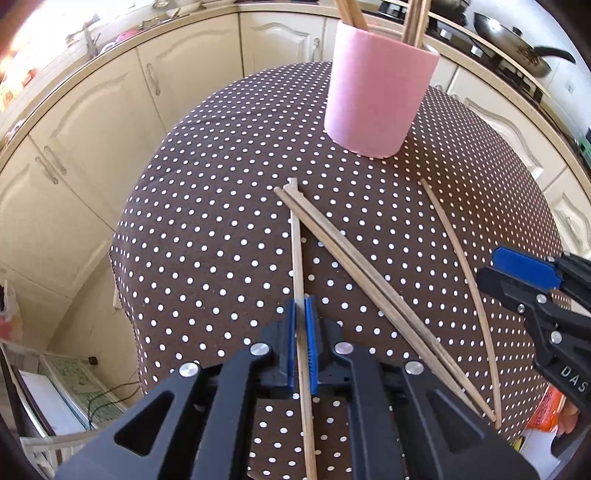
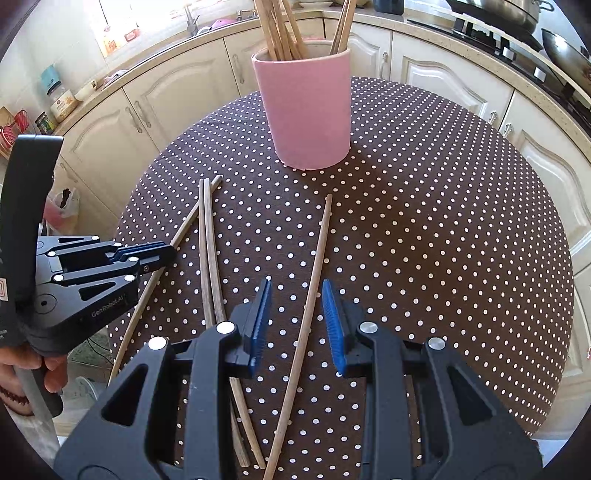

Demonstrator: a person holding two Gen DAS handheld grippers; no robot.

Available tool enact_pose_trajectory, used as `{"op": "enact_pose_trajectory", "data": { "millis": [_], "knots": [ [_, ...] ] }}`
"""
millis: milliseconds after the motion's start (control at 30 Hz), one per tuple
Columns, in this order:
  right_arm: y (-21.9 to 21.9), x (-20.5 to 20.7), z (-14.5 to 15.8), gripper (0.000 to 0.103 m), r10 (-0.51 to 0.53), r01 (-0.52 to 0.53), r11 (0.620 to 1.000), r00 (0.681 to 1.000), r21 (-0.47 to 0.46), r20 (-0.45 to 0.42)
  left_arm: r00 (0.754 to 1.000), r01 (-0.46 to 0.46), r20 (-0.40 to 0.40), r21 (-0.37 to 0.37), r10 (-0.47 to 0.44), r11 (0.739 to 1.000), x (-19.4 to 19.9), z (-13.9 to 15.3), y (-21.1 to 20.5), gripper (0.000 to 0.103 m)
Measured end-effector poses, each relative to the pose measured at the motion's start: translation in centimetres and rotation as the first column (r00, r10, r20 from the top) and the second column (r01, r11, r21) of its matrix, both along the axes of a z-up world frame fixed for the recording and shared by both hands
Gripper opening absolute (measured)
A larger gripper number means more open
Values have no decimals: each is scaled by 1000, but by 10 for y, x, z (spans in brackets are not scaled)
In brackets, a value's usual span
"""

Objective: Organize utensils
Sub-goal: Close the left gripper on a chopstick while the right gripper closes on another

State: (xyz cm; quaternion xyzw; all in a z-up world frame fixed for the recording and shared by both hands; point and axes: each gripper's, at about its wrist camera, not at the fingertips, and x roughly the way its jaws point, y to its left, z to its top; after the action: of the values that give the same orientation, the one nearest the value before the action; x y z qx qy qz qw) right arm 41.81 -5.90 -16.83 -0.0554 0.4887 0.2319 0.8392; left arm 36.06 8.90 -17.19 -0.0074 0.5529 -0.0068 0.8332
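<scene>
Left tongs (image 1: 303,325) nearest the lens, blue pads clamped on a single chopstick (image 1: 297,251); that stick runs up between the pads and its far end crosses a pair of chopsticks (image 1: 354,273) lying diagonally on the desk (image 1: 207,229); whether the gripped stick is lifted clear of the cloth, cannot tell; right tongs (image 2: 295,317) stand apart, pads on either side of a lone chopstick (image 2: 314,280) that lies on the cloth between them, not touching either pad; left of it in the right wrist view, the pair again, side by side; further left the clamped stick slants under the left tongs, a hand (image 2: 51,369) gripping that tool's handle at the frame edge; desk covered in brown cloth with white dots; beyond the loose sticks, upright pink cup (image 2: 310,110) near the far edge, already holding several chopsticks (image 2: 280,29); behind, cream kitchen cabinets (image 1: 110,122); a pan (image 1: 517,40) on the stove at upper right.
</scene>
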Motion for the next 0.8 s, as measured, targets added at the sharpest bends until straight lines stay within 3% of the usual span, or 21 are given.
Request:
{"op": "enact_pose_trajectory", "data": {
  "millis": [633,800],
  "knots": [
    [2,12,-2,29,-20,18,998,999,-53,-44,997,69,18,-18,-69,997,-3,0,4,7],
    [5,21,-9,29,-20,14,998,995,-62,-95,997,72,20,-17,-71,997,-3,0,4,7]
  ]
}}
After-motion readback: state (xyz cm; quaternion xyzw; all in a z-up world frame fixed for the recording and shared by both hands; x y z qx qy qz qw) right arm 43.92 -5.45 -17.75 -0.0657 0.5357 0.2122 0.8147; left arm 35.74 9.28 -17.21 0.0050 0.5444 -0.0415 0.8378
